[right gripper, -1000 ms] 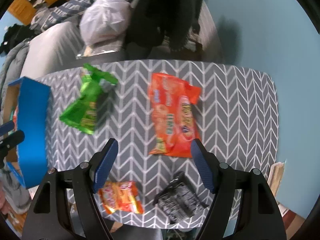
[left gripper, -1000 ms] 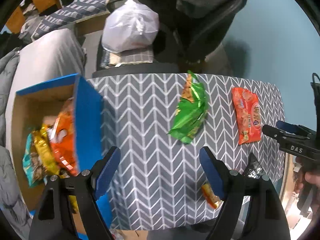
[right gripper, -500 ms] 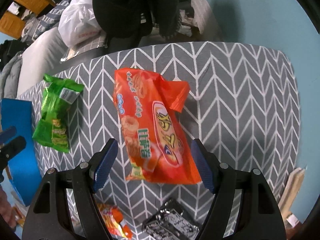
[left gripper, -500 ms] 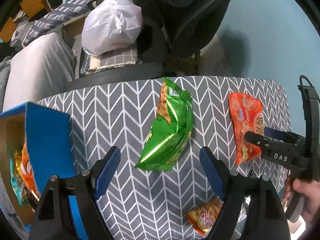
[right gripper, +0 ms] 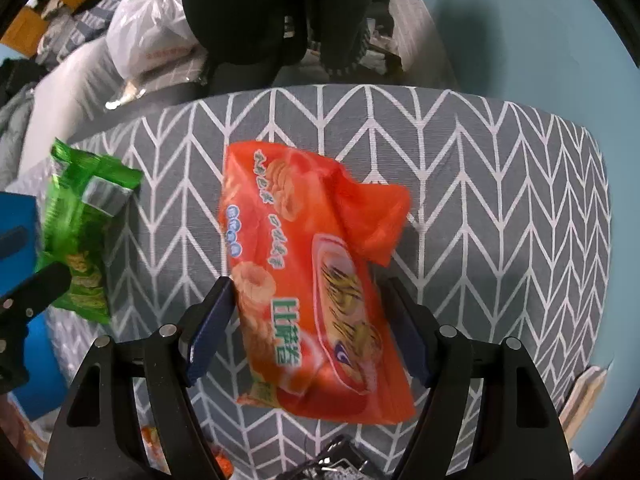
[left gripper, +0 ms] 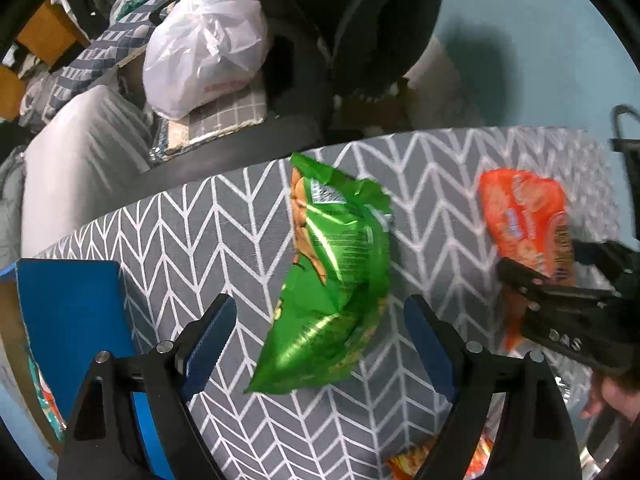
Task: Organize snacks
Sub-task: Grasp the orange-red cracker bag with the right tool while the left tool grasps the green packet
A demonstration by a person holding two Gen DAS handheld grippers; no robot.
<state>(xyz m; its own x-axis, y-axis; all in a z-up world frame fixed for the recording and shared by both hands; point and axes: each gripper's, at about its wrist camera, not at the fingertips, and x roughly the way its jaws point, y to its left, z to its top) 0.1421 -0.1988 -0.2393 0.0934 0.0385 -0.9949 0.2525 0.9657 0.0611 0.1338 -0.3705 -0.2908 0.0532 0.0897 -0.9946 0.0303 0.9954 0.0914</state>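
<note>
A green snack bag (left gripper: 336, 272) lies on the grey chevron table (left gripper: 192, 240). My left gripper (left gripper: 320, 340) points down over it, its jaws opening; the bag's lower end sits between the blue pads (left gripper: 208, 336) untouched. An orange biscuit bag (right gripper: 304, 280) lies to the right of the green bag (right gripper: 80, 240). My right gripper (right gripper: 308, 332) hangs open astride its lower half, with the pads (right gripper: 212, 328) close beside it and not squeezing. The right gripper (left gripper: 552, 268) also shows over the orange bag (left gripper: 520, 208). At the table's left stands a blue box (left gripper: 72, 312).
Several snack packets (left gripper: 44, 392) lie inside the blue box. A small orange packet (right gripper: 148, 436) and a dark foil packet (right gripper: 340, 460) lie near the table's front edge. Beyond the far edge are a white plastic bag (left gripper: 204, 48) and a dark chair (left gripper: 360, 40).
Both grippers have sunk toward the table. The left one moved right from beside the blue box to over the green bag. The right one came down astride the orange bag.
</note>
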